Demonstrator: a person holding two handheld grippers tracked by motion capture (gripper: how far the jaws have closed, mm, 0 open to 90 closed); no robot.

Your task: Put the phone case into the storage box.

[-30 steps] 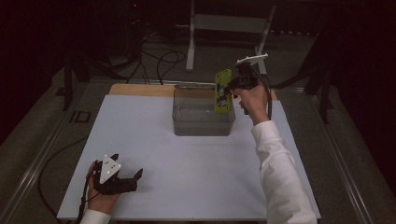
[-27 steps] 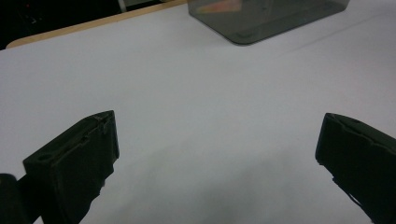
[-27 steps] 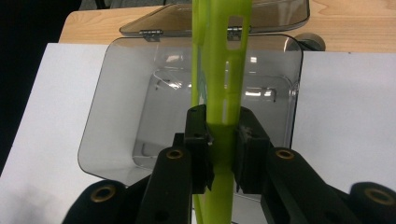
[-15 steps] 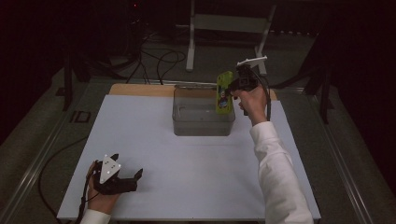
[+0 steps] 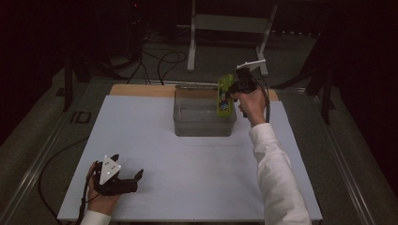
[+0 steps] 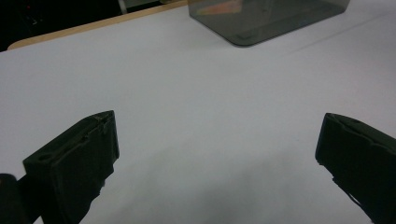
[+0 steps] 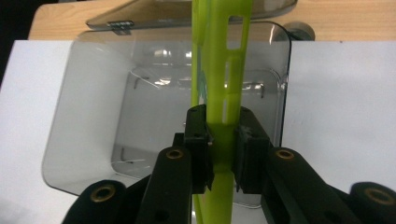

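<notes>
A clear plastic bin [image 5: 203,112] stands at the far middle of the white table; its inside looks bare in the right gripper view, bin [image 7: 154,112]. My right gripper [image 5: 233,92] holds a flat lime-green plastic piece [image 5: 225,94] upright over the bin's right edge. In the right gripper view the green piece [image 7: 223,70] is clamped between the two black jaws of the right gripper [image 7: 222,144]. My left gripper [image 5: 123,180] rests on the table near the front left corner, jaws wide apart with nothing between them; left gripper [image 6: 215,154].
A clear lid [image 7: 187,14] lies behind the bin on the wooden board [image 5: 141,90] at the table's far edge. Cables and a metal stand [image 5: 225,28] sit on the dark floor beyond. White table surface [image 5: 187,173] spreads between the two hands.
</notes>
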